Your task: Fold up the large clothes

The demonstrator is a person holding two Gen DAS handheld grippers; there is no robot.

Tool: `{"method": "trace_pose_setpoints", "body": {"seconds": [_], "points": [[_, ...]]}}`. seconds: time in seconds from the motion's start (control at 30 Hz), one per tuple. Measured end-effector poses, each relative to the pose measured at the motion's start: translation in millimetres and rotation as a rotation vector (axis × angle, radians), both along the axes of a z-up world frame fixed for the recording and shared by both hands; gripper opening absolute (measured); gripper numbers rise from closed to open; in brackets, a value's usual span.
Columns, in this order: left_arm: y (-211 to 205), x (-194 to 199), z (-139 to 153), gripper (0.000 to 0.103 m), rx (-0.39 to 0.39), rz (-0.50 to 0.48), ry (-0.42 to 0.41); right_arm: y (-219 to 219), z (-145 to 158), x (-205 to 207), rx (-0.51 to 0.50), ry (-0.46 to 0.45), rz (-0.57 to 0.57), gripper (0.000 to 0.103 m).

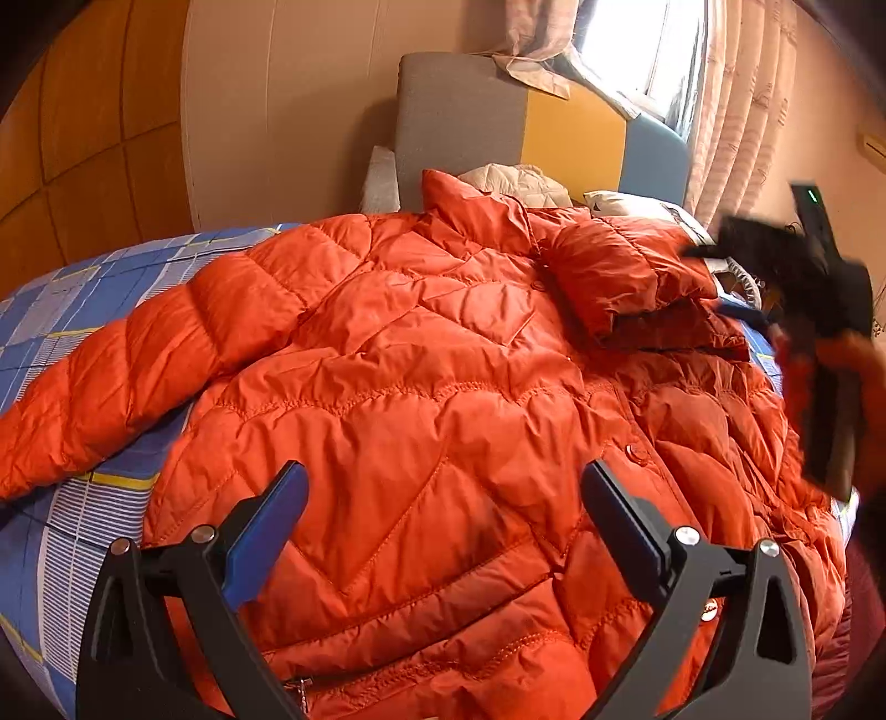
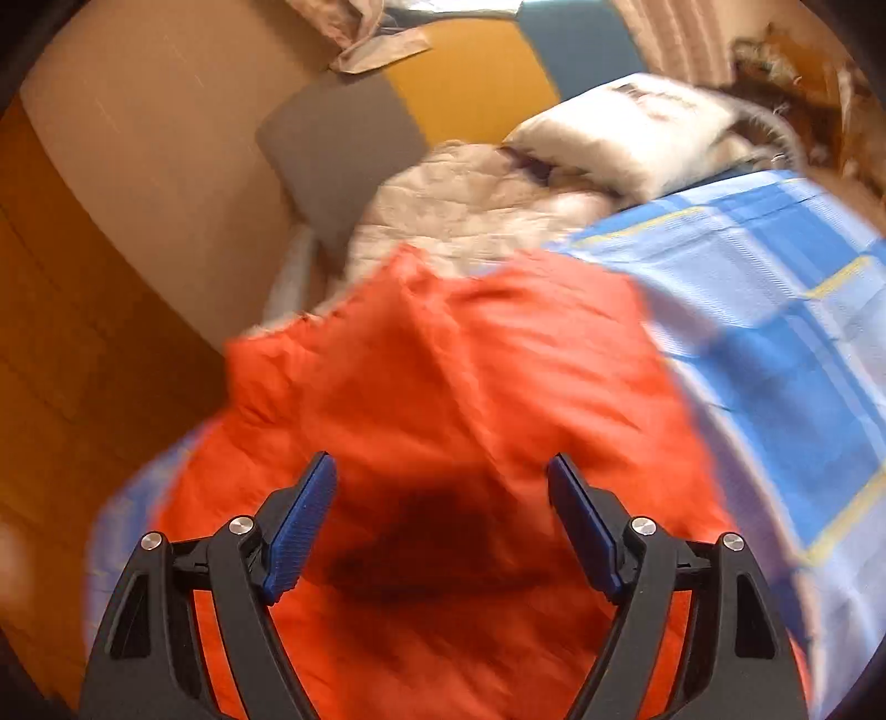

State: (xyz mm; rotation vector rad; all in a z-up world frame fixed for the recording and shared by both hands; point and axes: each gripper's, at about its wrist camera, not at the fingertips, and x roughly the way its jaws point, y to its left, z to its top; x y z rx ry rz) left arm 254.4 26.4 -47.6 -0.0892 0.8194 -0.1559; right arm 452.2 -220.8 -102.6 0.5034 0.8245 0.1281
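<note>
An orange quilted down jacket (image 1: pixel 421 387) lies spread front-up on the bed. Its left sleeve (image 1: pixel 111 376) stretches out to the left; its right sleeve (image 1: pixel 626 277) is folded in over the chest. My left gripper (image 1: pixel 443 515) is open and empty just above the jacket's lower body. My right gripper (image 2: pixel 443 509) is open and empty above the orange jacket (image 2: pixel 443 387); this view is motion-blurred. In the left wrist view the right gripper's black body (image 1: pixel 819 332) shows blurred at the right edge.
The bed has a blue checked sheet (image 1: pixel 99 288) (image 2: pixel 775 332). A beige quilted garment (image 2: pixel 470 210) and a white pillow (image 2: pixel 637 127) lie near the grey, yellow and blue headboard (image 1: pixel 470 127). A curtained window (image 1: pixel 653 50) is behind; a wooden wall stands at left.
</note>
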Motion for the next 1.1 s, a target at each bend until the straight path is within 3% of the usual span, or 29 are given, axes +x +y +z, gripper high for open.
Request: {"method": "trace_pose_setpoints", "body": {"seconds": [0.1, 0.17, 0.27, 0.4, 0.53, 0.7, 0.73, 0.8, 0.83, 0.87, 0.97, 1.1], "points": [[0.7, 7.1, 1.4, 0.099, -0.014, 0.000, 0.002, 38.9, 16.6, 7.4, 0.228, -0.081, 0.289, 0.075], [0.4, 16.1, 3.6, 0.101, -0.039, 0.005, -0.001, 56.1, 27.3, -4.7, 0.253, -0.132, 0.363, 0.075], [-3.1, 30.9, 5.7, 0.101, -0.074, -0.001, 0.003, 50.5, 17.3, -20.9, 0.198, -0.103, 0.301, 0.075], [-2.2, 58.0, -0.2, 0.101, -0.122, 0.022, 0.030, 15.3, -5.8, -45.9, 0.007, -0.038, 0.127, 0.075], [18.3, 96.6, -13.0, 0.098, -0.224, 0.112, 0.100, -24.2, -22.5, -61.2, 0.006, -0.003, 0.004, 0.075], [29.5, 139.5, -22.5, 0.084, -0.318, 0.169, 0.159, -49.7, -18.7, -58.7, -0.022, -0.022, -0.075, 0.075], [29.4, 146.8, -24.3, 0.080, -0.332, 0.166, 0.169, -51.5, -16.8, -55.5, -0.035, -0.027, -0.084, 0.075], [25.4, 159.9, -28.2, 0.058, -0.338, 0.152, 0.191, -54.7, -14.4, -43.7, -0.061, -0.023, -0.108, 0.075], [23.1, 164.0, -28.7, 0.028, -0.342, 0.123, 0.196, -56.1, -13.3, -35.9, -0.068, -0.017, -0.115, 0.075], [20.2, 165.8, -27.2, 0.016, -0.319, 0.106, 0.186, -60.5, -11.5, -34.4, -0.075, -0.014, -0.115, 0.075], [31.4, 158.7, -14.9, 0.008, -0.313, 0.128, 0.109, -52.9, -19.4, -16.9, -0.136, 0.018, -0.080, 0.075], [41.5, 152.5, -24.2, 0.007, -0.212, 0.172, 0.121, -31.1, -45.0, -0.9, -0.310, 0.095, -0.033, 0.073]]}}
